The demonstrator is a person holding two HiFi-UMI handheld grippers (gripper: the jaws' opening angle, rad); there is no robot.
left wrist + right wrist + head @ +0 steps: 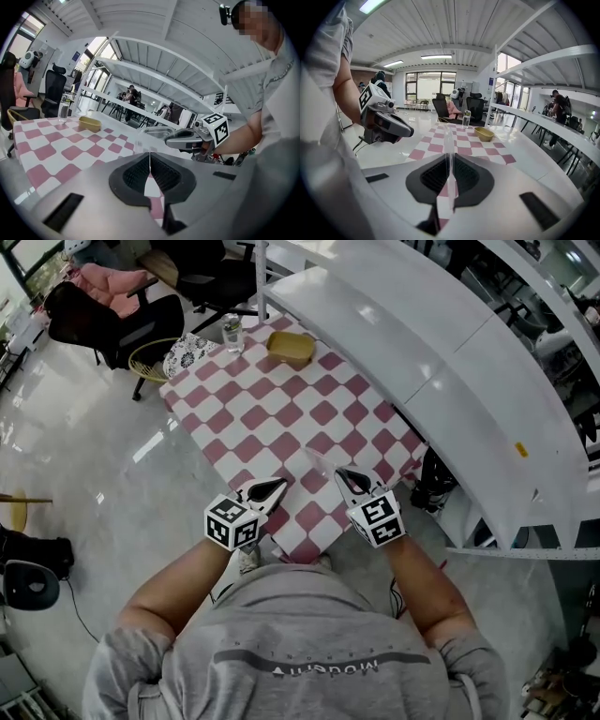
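Over the near edge of the checkered table, both grippers hung side by side, tips pointing away from the person.

Left gripper: jaws pressed fully together, nothing between them.

Right gripper: jaws closed down on a thin clear plastic piece. It was seen edge-on, standing up out of the pads.

Head view showed the clear plastic piece only as a faint see-through shape just ahead of the right gripper's tips, above the tablecloth. I couldn't tell what kind of item it was. Only the right gripper view showed the pinch itself.

At the far end of the table, a yellow bowl and a clear bottle sat near each other, well apart from both grippers. All three views caught them.

Head view alone showed the white counter running along the table's right side and a black chair beyond the far corner. Left gripper view alone showed people at a long desk in the background.
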